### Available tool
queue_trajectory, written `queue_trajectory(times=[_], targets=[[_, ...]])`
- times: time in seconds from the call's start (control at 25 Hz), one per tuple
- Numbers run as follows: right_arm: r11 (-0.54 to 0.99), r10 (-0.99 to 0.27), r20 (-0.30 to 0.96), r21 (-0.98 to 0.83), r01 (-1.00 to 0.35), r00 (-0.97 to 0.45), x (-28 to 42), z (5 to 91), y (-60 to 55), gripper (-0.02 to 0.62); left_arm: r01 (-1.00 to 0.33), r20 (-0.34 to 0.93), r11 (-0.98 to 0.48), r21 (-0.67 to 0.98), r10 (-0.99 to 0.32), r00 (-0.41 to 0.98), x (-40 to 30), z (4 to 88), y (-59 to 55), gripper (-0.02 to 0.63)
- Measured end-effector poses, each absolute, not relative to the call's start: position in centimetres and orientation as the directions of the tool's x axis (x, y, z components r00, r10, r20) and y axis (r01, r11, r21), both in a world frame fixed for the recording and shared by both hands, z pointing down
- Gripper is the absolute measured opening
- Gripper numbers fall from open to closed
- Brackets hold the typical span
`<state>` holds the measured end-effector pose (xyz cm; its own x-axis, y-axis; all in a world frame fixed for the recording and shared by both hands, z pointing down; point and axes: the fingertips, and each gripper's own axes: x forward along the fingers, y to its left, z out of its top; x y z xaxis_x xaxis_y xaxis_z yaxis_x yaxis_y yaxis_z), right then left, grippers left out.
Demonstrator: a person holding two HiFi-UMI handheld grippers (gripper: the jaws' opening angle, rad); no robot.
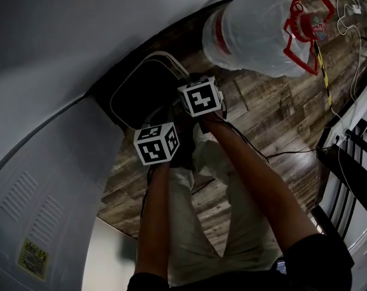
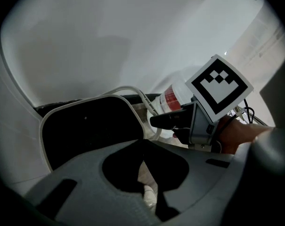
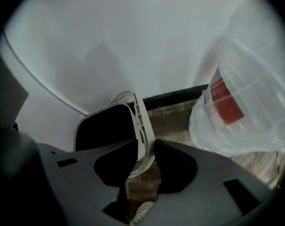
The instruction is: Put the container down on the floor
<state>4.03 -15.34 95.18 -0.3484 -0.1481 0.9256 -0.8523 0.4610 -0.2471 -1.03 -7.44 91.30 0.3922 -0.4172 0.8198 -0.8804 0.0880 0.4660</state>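
the right gripper [image 3: 144,147] is clenched on the white rim of the container [image 3: 104,128], which sits tilted, low by the wall [image 1: 80,29], at 11 o'clock from that gripper in the head view. the left gripper [image 2: 142,147] is closed on nothing, at the container's 5 o'clock. lowering looks nearly done; whether the base touches the floor [image 1: 262,114] i cannot tell. next: settle it flat, clear of the bottle [image 1: 250,29] at 1 o'clock, then let go.
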Motion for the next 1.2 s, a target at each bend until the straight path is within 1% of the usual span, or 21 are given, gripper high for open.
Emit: queue_trajectory(times=[0.48,0.8,1.04,1.2], targets=[[0.474,-0.127,0.939,-0.226,-0.851,-0.32,4.7,97.3,-15.5,0.101,-0.883,0.824,0.083,0.462,-0.408,0.393,-1.1,92.8,-8.1,0.017],[0.491,-0.144,0.933,-0.222,-0.843,-0.33,4.4,96.9,-16.4,0.101,-0.887,0.828,0.081,0.455,-0.404,0.389,-1.5,92.6,-8.0,0.017],[0.495,-0.143,0.936,-0.213,-0.842,-0.321,4.7,95.3,-15.9,0.101,-0.889,0.831,0.085,0.451,-0.403,0.383,-1.8,91.0,-7.6,0.017],[0.506,-0.135,0.937,-0.215,-0.835,-0.323,4.8,92.6,-15.2,0.101,-0.893,0.837,0.074,0.444,-0.39,0.383,-1.6,88.8,-6.9,0.017]])
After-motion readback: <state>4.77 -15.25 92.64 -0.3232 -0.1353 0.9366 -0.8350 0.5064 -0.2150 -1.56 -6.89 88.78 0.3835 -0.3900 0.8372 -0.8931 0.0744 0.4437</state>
